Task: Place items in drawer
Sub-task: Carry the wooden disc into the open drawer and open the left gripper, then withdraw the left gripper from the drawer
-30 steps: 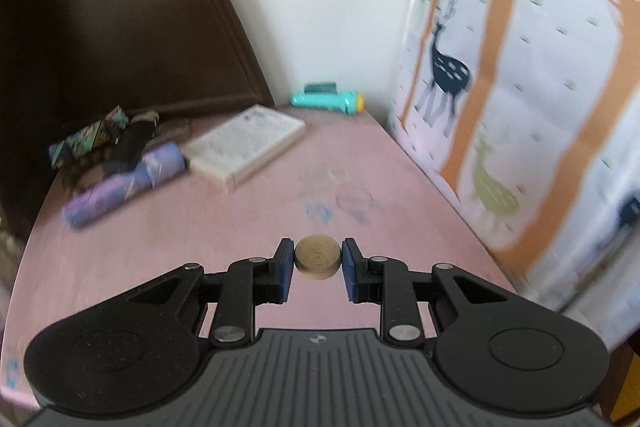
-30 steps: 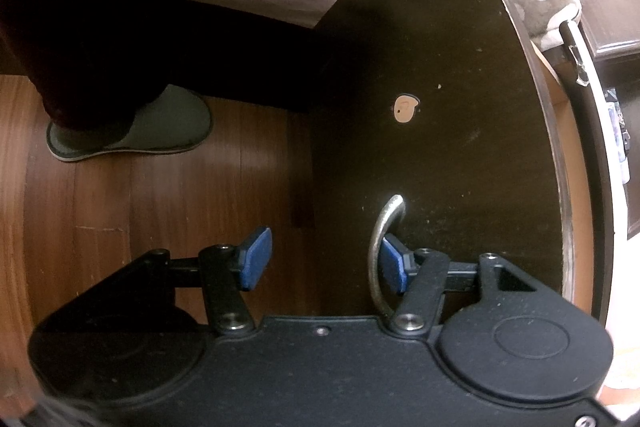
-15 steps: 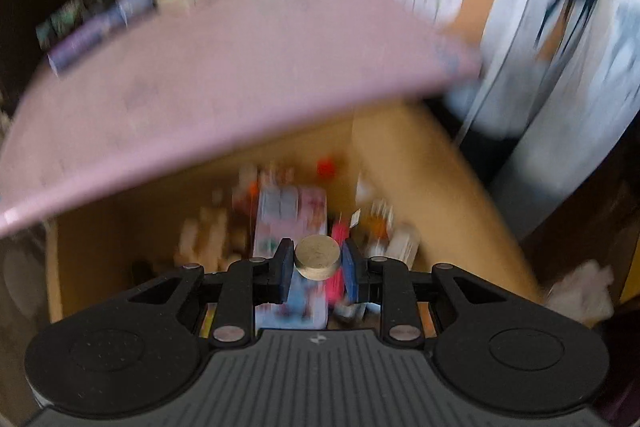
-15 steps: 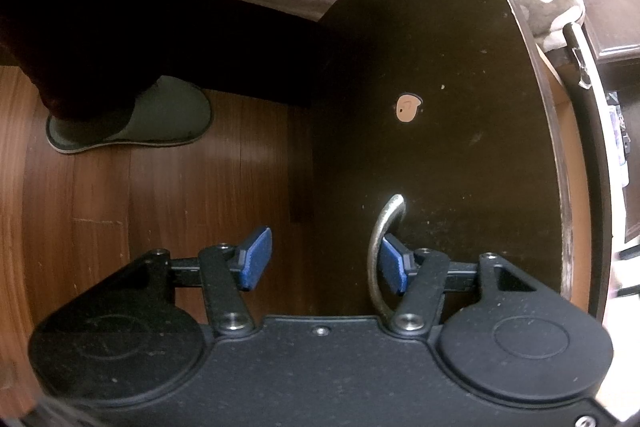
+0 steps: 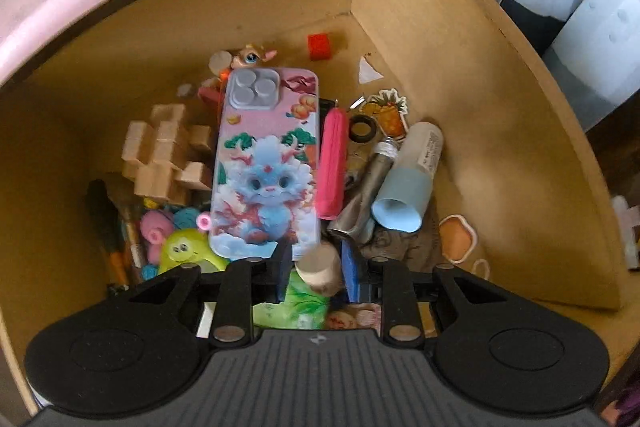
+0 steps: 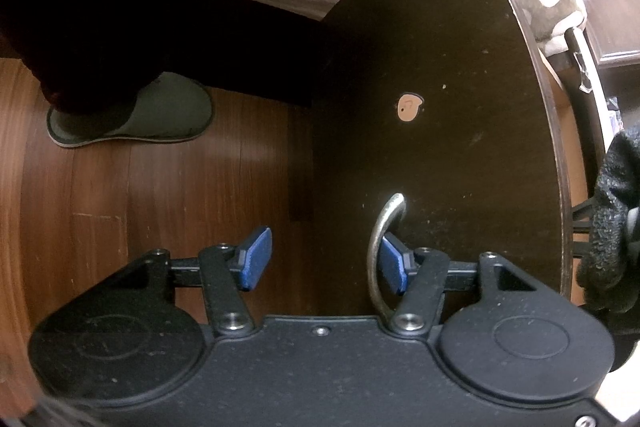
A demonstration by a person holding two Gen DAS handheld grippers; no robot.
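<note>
The open drawer [image 5: 472,75] is seen from above, its plywood floor crowded. The largest thing inside is a phone case [image 5: 267,163] printed with a blue dragon; left of the case lie wooden blocks [image 5: 166,151], right of it a pink stick [image 5: 333,163], a metal tube [image 5: 366,195] and a pale blue roll [image 5: 408,187].

Below the case's near end, a small wooden disc [image 5: 319,269] is seen between the blue pads of the left hand-held gripper [image 5: 314,269]. The jaws have just been opening; a gap shows on the disc's left, and it looks blurred and tilted, so it is judged released and dropping. The disc is judged light, stiff and smooth-edged, likely to roll; it is best pinched across its rim.

The right hand-held gripper [image 6: 324,259] is held half open, empty, with one pad hooked behind the drawer's metal handle [image 6: 384,251].
</note>
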